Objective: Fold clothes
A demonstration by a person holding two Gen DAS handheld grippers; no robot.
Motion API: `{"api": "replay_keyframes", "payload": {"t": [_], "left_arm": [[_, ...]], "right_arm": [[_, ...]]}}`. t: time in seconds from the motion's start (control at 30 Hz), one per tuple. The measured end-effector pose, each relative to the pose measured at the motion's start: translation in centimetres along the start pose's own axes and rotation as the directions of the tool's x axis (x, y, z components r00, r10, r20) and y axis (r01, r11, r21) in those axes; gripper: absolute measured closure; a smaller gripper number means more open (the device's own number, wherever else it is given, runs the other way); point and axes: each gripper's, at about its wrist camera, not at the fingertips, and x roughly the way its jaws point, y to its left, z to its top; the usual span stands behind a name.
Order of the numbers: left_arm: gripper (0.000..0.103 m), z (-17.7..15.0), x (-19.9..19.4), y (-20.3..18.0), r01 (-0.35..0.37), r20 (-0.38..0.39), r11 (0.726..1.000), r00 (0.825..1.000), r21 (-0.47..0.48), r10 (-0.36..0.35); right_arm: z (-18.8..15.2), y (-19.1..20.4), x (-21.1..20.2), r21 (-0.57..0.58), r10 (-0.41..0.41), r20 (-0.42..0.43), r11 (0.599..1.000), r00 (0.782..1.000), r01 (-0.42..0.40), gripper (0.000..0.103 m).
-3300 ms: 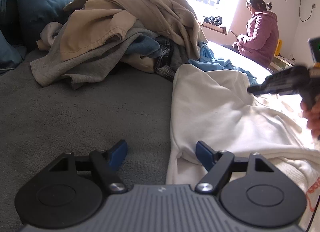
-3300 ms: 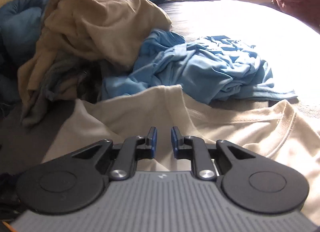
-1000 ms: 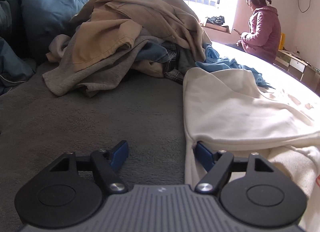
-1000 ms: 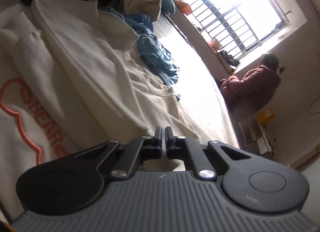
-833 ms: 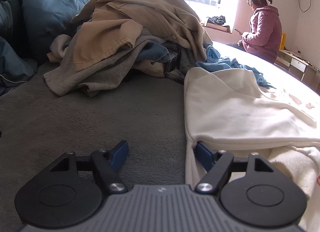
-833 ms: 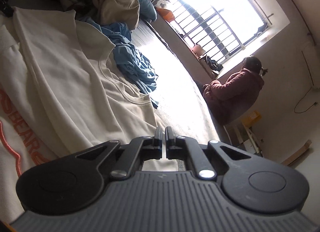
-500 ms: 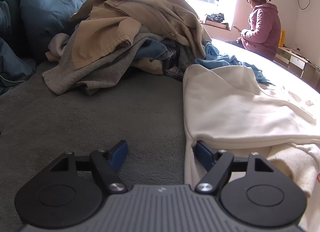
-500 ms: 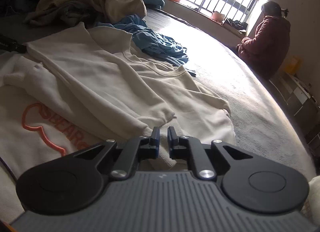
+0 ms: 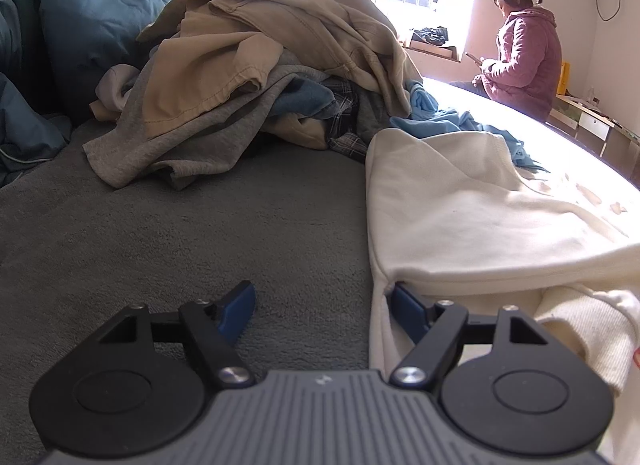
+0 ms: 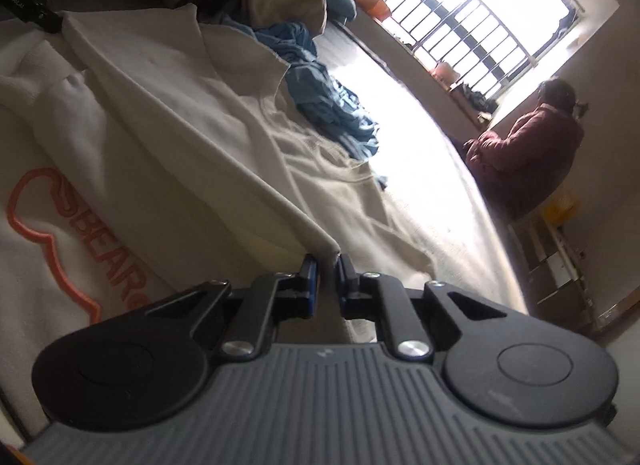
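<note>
A cream sweatshirt (image 9: pixel 460 217) lies spread on the grey bed cover (image 9: pixel 180 233), one side folded over. In the right wrist view the sweatshirt (image 10: pixel 168 137) shows orange lettering (image 10: pixel 80 241) at the left. My left gripper (image 9: pixel 324 305) rests open on the bed at the garment's left edge. Its right fingertip (image 9: pixel 404 305) is tucked against the fold, and nothing sits between the fingers. My right gripper (image 10: pixel 328 265) is shut on a raised fold of the sweatshirt's edge. A black part of the left gripper (image 10: pixel 24 1) shows at the top left of the right wrist view.
A tall pile of beige, grey and plaid clothes (image 9: pixel 248 65) stands behind. A crumpled blue garment (image 10: pixel 320 97) lies beyond the sweatshirt. A dark blue duvet (image 9: pixel 80 25) is at the far left. A person in a pink jacket (image 9: pixel 524 57) sits at the bed's far edge by the window.
My right gripper has tilted and swung over the sweatshirt, and now has a fold of its edge pinched between its fingers. The left gripper has stayed open in nearly the same place.
</note>
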Motion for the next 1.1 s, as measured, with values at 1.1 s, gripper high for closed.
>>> {"api": "replay_keyframes", "payload": {"t": [1.1], "left_arm": [[0.024,0.7,-0.9,1.4,0.095,-0.051,0.994,0.994,-0.061,-0.098]], "right_arm": [[3.8,-1.2,-4.7,0.334,0.331,0.051,0.884,0.942,-0.328,0.077]]}}
